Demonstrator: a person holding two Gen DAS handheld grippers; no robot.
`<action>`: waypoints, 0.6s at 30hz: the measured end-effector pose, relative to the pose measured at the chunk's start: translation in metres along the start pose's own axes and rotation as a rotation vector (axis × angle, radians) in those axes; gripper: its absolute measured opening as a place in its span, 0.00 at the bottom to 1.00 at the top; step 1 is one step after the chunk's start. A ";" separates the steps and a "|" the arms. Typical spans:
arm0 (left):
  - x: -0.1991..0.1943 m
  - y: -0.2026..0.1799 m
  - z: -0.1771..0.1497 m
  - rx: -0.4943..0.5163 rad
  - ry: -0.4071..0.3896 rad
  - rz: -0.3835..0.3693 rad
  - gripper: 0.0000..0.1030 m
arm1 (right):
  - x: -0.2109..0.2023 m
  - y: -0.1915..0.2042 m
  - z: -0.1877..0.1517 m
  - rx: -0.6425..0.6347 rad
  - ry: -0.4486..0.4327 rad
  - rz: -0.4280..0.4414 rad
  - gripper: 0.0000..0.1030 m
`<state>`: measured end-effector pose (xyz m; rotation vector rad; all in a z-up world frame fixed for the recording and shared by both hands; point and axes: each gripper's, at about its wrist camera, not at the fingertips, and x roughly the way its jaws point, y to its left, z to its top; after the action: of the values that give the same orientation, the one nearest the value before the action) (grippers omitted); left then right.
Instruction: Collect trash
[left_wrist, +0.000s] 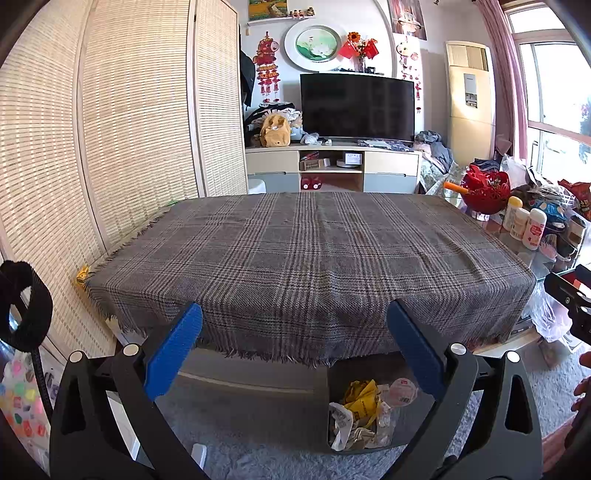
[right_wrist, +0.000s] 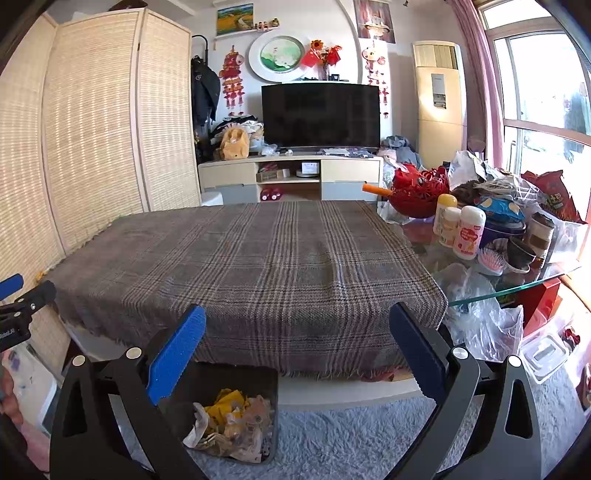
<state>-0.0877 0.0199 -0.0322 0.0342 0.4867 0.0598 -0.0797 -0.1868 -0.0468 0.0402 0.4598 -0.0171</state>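
Both the left gripper (left_wrist: 295, 347) and the right gripper (right_wrist: 297, 349) hang with blue-padded jaws spread wide, gripping nothing. The dark rectangular bin (left_wrist: 338, 373) (right_wrist: 271, 376), at lower centre of both frames below the grey plaid tablecloth (left_wrist: 306, 258) (right_wrist: 251, 258), holds crumpled yellow and white trash (left_wrist: 365, 410) (right_wrist: 232, 421).

Woven screen (left_wrist: 129, 110), dark television (left_wrist: 356, 105) on low cabinet (left_wrist: 332, 171), sunlit window (right_wrist: 543, 92), plaid-covered table (left_wrist: 306, 258), grey carpet (right_wrist: 351, 435)
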 end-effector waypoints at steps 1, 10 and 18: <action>0.000 0.000 0.000 0.000 0.000 0.000 0.92 | 0.000 0.000 0.000 0.000 0.000 0.000 0.97; -0.001 0.000 0.001 -0.002 0.001 0.001 0.92 | 0.001 0.001 0.001 0.004 0.002 0.001 0.97; 0.000 0.001 0.001 -0.001 -0.001 0.002 0.92 | 0.001 0.001 0.000 0.005 0.001 0.002 0.97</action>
<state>-0.0876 0.0205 -0.0315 0.0341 0.4859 0.0622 -0.0789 -0.1859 -0.0466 0.0451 0.4609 -0.0163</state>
